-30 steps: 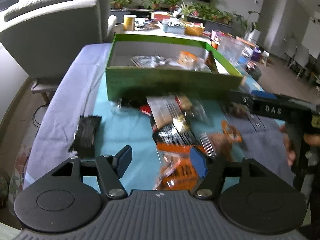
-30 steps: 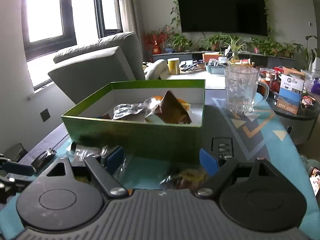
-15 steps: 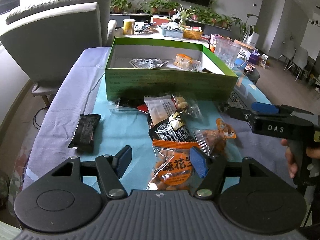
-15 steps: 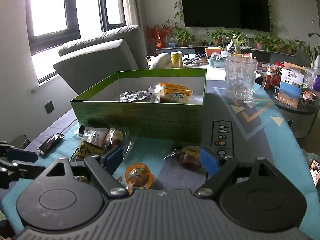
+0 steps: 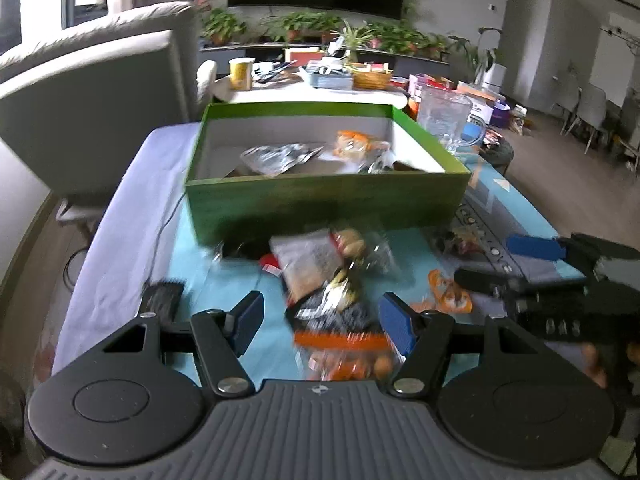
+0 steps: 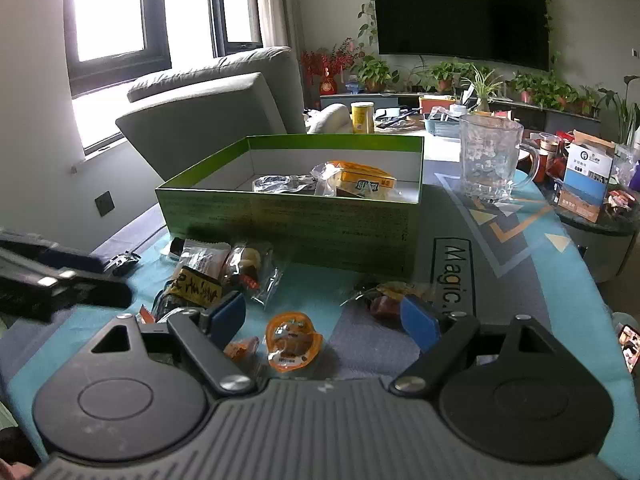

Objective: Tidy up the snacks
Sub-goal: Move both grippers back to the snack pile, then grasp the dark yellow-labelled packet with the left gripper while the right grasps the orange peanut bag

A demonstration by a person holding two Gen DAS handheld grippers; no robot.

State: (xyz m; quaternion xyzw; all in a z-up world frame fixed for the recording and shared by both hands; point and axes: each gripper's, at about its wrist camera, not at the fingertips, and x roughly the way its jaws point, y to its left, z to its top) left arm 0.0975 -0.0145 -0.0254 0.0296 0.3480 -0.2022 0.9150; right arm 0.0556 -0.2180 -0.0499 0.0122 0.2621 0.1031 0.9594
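On the teal mat [image 6: 580, 312], both tools, left [image 5: 322, 322] and right [image 6: 322, 320], gape wide, gripping nothing.

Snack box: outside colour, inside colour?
The box is green outside, white inside; clearest in the right wrist view.

I'm working in a home living room.
I see a wall TV [image 6: 460, 14], a row of houseplants [image 6: 472, 76] under it, a grey sofa [image 6: 208, 112] by the window [image 6: 116, 12], and dining chairs [image 5: 592, 114] beyond.
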